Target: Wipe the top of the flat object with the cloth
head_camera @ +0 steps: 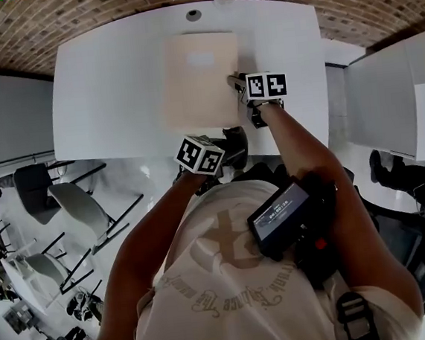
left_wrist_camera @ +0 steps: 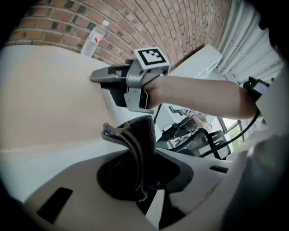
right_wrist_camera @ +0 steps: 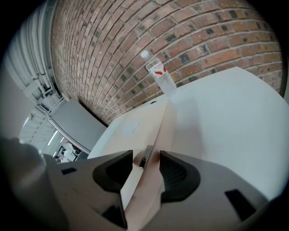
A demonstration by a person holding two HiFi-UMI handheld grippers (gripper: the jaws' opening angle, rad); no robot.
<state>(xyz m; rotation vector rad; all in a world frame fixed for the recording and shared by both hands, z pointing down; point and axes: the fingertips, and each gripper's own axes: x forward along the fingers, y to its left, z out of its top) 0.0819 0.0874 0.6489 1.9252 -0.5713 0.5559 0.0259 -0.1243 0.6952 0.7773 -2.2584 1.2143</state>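
A brick wall (head_camera: 70,15) is running behind the white counter (head_camera: 114,78) you are facing, with chairs standing out at your 8 o'clock. The flat object (head_camera: 200,84), a pale beige panel, is lying flat on the counter toward 12 o'clock.

Your right gripper (right_wrist_camera: 145,169) is sitting at the panel's 3 o'clock edge, and its fingers are closing on that edge from both sides, pinning it. Your left gripper (left_wrist_camera: 135,176) is hovering at 6 o'clock, just off the panel's near edge. Its fingers are pinching the dark cloth (left_wrist_camera: 135,135), which is standing up in a loose fold and is not touching the panel yet. A clear bottle (right_wrist_camera: 160,76) is standing at 12 o'clock, beyond the far edge.

The wipe itself looks not yet begun. As I judge it, you are wanting the fold laid flat on the top before you push. Start at the 9 o'clock side and run overlapping passes toward the pinned edge. Press lightly so the panel is not sliding under your right fingers, and stop short of the bottle.
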